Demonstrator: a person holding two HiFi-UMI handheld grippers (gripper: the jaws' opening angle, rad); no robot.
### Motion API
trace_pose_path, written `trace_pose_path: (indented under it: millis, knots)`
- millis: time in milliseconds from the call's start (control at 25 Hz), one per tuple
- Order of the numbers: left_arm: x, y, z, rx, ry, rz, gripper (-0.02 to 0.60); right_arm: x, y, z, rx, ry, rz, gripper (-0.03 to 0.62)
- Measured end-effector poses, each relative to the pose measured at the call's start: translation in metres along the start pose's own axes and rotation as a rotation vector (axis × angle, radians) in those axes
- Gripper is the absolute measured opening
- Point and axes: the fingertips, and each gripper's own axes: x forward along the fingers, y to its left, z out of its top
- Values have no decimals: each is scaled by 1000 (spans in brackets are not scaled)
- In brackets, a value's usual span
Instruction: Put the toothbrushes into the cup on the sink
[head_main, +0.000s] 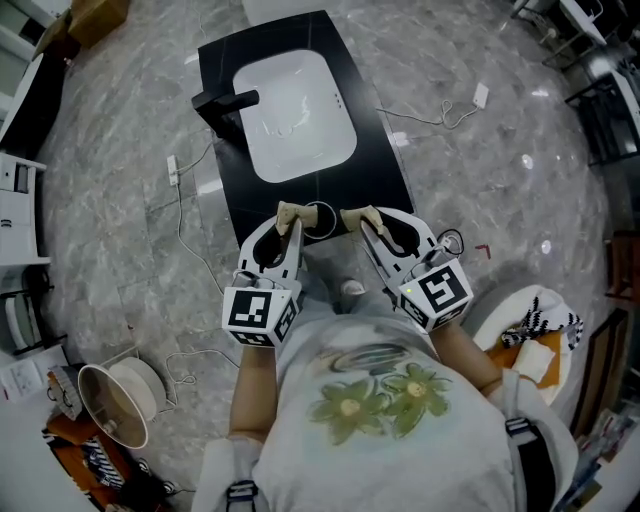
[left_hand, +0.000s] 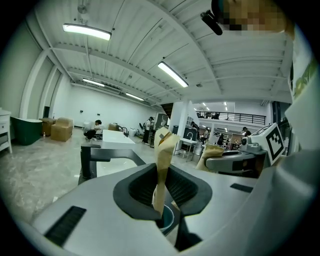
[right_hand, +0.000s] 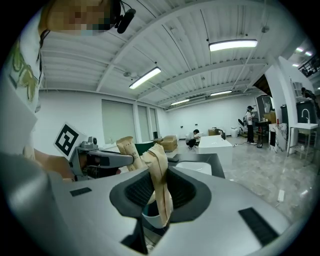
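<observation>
Head view | left claw (head_main: 289, 224) pinches crinkled tan paper-wrapped toothbrush (left_hand: 163, 150) | right claw (head_main: 364, 226) likewise

1. We see the sink (head_main: 378, 165) black around a white basin (head_main: 295, 115), its faucet (head_main: 225, 102) black.
2. Around the sink, we see grey marbled floor (head_main: 500, 170).
3. At the sink's near edge, we see the left toothbrush (left_hand: 161, 170) and right toothbrush (right_hand: 159, 185) wrapped in tan paper, and a white cup (right_hand: 151, 217).
4. Nearer us than the sink, we see the left gripper (head_main: 290, 214) and right gripper (head_main: 358, 217) pale grey, with black-and-white square markers.
</observation>
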Motion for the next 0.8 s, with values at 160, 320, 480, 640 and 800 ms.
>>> trace_pose_path:
  millis: [160,320,480,640,800]
  knots:
    - [6,3,-1,2,16,-13,63,4,-5,4,5,-9,-14,89]
    - [8,7,-4,8,33,-19,63,5,-7,4,6,-6,-22,90]
    - [7,10,-8,2,48,-18,63,6,-5,5,15,-2,-19,90]
    - [5,14,-14,-1,62,-15,63,7,-4,6,22,-5,-20,89]
    - [5,16,-18,-4,73,-13,63,7,-3,6,18,-4,-22,89]
